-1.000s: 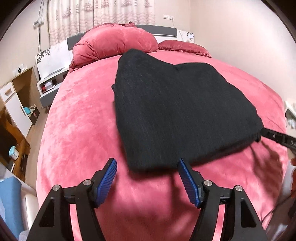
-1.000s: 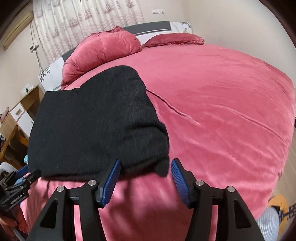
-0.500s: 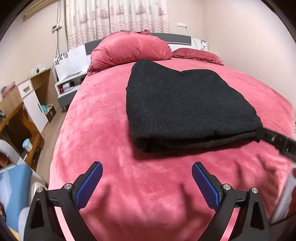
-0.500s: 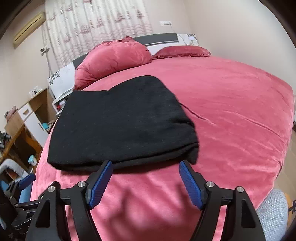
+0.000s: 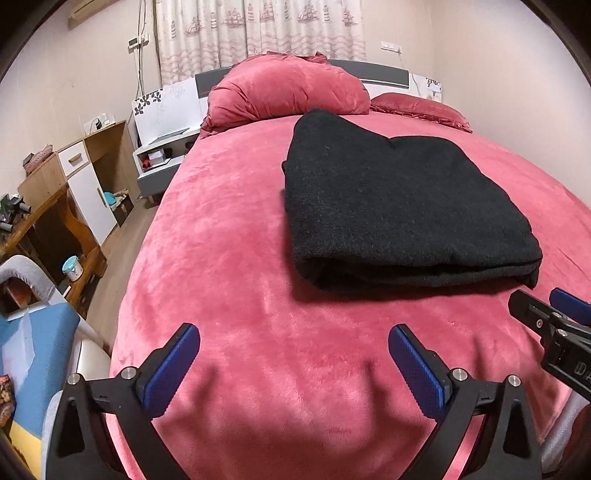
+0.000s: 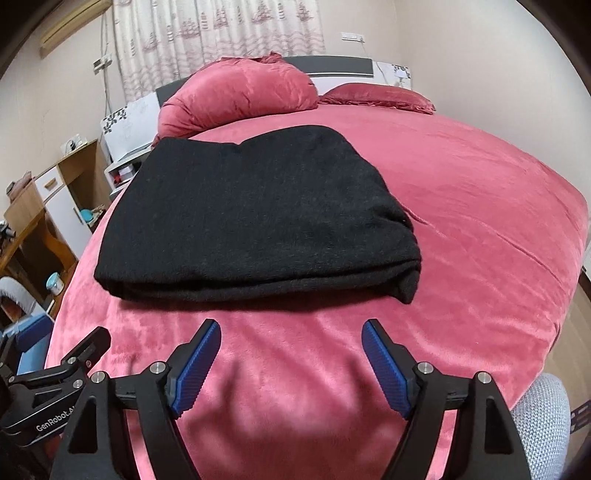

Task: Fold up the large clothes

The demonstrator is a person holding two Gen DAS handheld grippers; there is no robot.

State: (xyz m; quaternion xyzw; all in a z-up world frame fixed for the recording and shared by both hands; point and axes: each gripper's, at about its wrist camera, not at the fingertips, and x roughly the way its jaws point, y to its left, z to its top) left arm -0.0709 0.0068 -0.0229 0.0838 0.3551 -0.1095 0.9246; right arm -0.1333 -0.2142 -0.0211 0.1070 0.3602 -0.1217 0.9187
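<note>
Black knit garment [image 5: 391, 206] lies folded, rectangular, on plush pink bedspread [image 5: 229, 280]

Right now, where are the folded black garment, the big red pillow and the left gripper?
folded black garment [image 5: 399, 206], left wrist view, top face.
big red pillow [image 6: 240, 92], right wrist view, middle.
left gripper [image 5: 293, 356], left wrist view, between fingertips.

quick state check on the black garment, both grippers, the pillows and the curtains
black garment: folded, flat on the bed
left gripper: open, empty
right gripper: open, empty
big pillow: bunched at the headboard
flat pillow: lying flat
curtains: drawn shut
</note>
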